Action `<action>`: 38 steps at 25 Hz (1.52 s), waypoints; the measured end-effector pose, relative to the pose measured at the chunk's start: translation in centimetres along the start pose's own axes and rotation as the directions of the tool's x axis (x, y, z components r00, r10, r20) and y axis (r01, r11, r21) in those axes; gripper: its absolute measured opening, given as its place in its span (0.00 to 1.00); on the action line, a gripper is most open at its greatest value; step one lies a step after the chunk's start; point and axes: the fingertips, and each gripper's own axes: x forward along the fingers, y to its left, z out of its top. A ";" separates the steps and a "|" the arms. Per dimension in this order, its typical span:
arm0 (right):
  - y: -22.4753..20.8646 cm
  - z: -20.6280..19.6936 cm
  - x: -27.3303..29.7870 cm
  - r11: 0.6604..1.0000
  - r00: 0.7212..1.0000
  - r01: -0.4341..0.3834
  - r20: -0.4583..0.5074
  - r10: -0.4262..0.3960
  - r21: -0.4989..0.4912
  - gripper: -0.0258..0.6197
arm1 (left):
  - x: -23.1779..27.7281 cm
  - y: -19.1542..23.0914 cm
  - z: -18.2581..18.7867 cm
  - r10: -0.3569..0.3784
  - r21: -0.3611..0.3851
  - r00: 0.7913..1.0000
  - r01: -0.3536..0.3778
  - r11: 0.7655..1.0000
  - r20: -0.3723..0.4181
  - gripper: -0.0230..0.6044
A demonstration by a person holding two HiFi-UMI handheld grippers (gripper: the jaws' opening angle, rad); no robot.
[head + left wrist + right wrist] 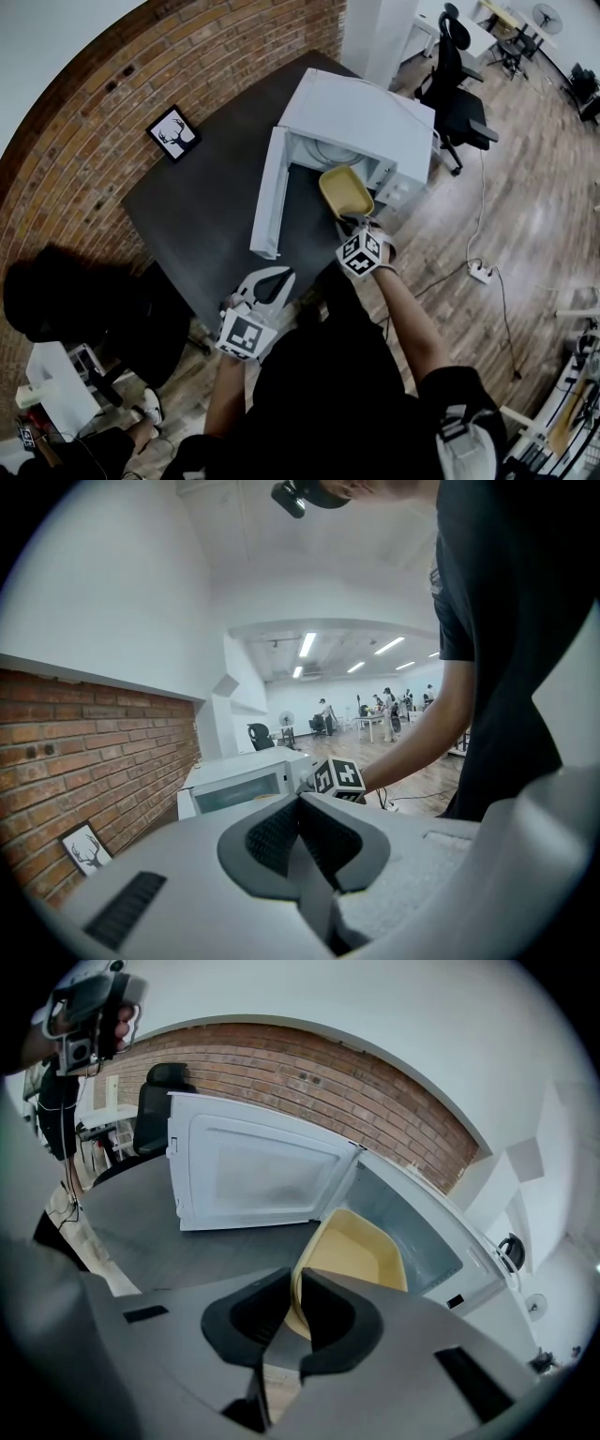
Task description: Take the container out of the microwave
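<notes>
Right gripper (292, 1302) has the container (356, 1251): jaws narrowed onto its near rim, one pad inside the wall and one outside, and that's a firm pinch. The yellow container is empty and sits right at the mouth of the microwave (361, 117), tipped, with its near end out past the opening and its far end at the cavity's edge. Whether its bottom touches the cavity floor, can't tell from here. The door (267, 192) hangs wide open to the left, its inner face towards the cavity. The microwave stands on the dark table (206, 206), at the far right corner, close to the brick wall (84, 131). Over on the other side, the left gripper (300, 803) is empty, its pads pressed together with nothing between them. It's held low at the table's near edge, well apart from the microwave, pointing roughly towards it. From its own view you can see the right gripper's marker cube in front of the white box. A small framed deer picture (173, 132) lies on the table's far left corner, away from the action. A black office chair (459, 94) stands on the wooden floor behind the microwave.
</notes>
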 end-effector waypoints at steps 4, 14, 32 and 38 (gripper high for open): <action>0.8 -0.5 -0.9 1.000 1.000 0.007 -0.003 -0.007 0.014 0.10 | -0.6 -0.5 -0.2 -0.005 0.000 1.000 0.005 1.000 0.009 0.04; 1.6 -2.5 -2.9 0.999 0.999 0.035 -0.031 -0.034 0.021 0.09 | -1.0 -1.3 -0.9 -0.029 -0.008 1.000 0.029 1.000 0.009 0.04; 0.8 -5.2 -5.4 0.997 0.996 0.072 -0.053 -0.070 0.023 0.09 | 1.6 -2.0 -0.9 -0.061 0.005 0.998 0.061 0.998 0.004 0.04; 0.5 -6.0 -6.0 0.997 0.996 0.075 -0.055 -0.073 0.027 0.09 | 2.2 -2.7 -0.1 -0.073 0.036 0.997 0.073 0.997 0.014 0.04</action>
